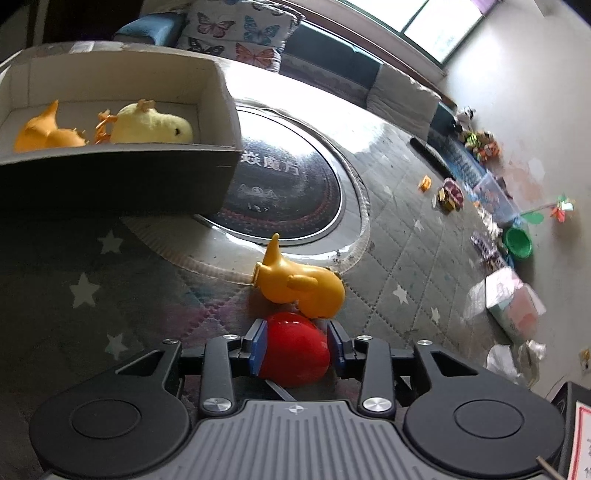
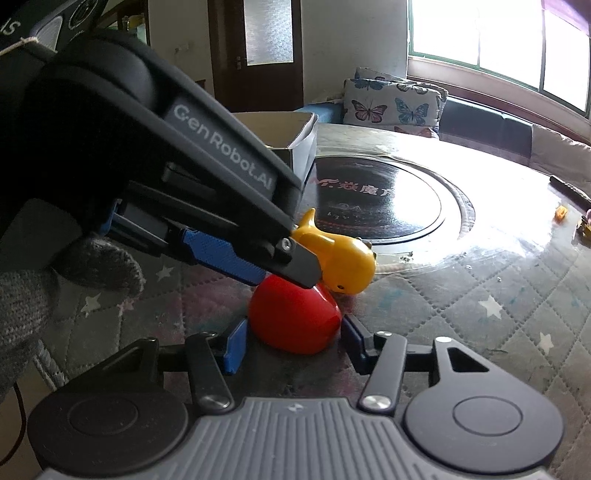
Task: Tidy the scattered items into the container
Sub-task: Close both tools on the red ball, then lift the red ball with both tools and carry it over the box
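Observation:
A glossy red toy [image 1: 295, 349] lies on the quilted mat, touching a yellow-orange rubber duck [image 1: 301, 286] just beyond it. My left gripper [image 1: 297, 349] has its blue pads on both sides of the red toy, shut on it. In the right wrist view the left gripper [image 2: 291, 271] comes in from the upper left onto the red toy [image 2: 295, 319], with the duck [image 2: 341, 258] behind. My right gripper [image 2: 293, 341] is open, its fingers astride the red toy without touching. The open box [image 1: 218, 92] at upper left holds an orange toy [image 1: 46, 131] and a yellow plush [image 1: 151, 123].
A round black glass panel [image 1: 295, 192] sits in the table behind the duck. A butterfly cushion [image 1: 240, 33] lies on the sofa beyond. Small toys [image 1: 448, 194], a green bowl [image 1: 519, 242] and clutter lie on the floor at right.

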Demonstrator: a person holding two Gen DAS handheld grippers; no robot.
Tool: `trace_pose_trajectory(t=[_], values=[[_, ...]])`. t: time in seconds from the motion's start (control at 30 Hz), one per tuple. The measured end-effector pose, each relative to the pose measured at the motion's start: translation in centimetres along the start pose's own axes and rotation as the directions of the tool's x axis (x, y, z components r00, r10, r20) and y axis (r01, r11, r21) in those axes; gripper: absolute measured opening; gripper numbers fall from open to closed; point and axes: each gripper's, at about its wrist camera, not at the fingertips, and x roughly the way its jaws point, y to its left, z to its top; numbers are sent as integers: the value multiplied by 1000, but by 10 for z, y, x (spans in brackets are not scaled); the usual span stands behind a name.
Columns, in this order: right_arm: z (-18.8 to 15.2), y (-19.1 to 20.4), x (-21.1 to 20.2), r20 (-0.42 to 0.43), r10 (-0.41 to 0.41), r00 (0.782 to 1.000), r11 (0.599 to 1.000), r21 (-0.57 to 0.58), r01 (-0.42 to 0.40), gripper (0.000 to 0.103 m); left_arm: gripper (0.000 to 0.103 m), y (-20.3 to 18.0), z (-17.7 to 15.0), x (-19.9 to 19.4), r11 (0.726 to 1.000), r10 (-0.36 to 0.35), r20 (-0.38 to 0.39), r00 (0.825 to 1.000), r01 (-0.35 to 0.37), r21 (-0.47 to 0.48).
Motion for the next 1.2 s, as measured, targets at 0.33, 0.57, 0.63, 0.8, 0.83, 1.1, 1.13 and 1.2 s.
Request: trace_pose_trajectory(t=[0.33,0.57,0.63,0.8,0.83,1.1,1.13,1.2], values=[[-1,-1,-3,5,17,1000,1000,-10,-17,55,43,-15,-2,7,982,44,-47,998,-35,184],[-1,-2,-2,6,22,1000,1000,-13,-22,55,49,-15,-4,13,961,41,-82,996,-17,275],[-2,-2,-2,8,21,1000,1000,-17,-21,55,50,-12,-4,13,963,26,-86,996,-2,271],[-3,-1,-2,12,14,1000,1000,-17,-14,54,50,-7,-2,14,964,5,-98,995,22,264],[-3,-1,-2,13,13,1000,1000,-16,-12,54,50,-6,-1,14,966,0,-99,995,26,257],[-1,1,-8,27,20,999,1000,-12,-20,53,49,-7,-2,5,971,-3,-70,998,20,237],[0,1,-9,32,23,999,1000,-11,-23,53,49,-7,-1,3,972,-6,-64,998,21,236],[3,2,-12,41,27,999,1000,-15,-26,53,49,-8,1,-3,971,-7,-50,999,19,239]])
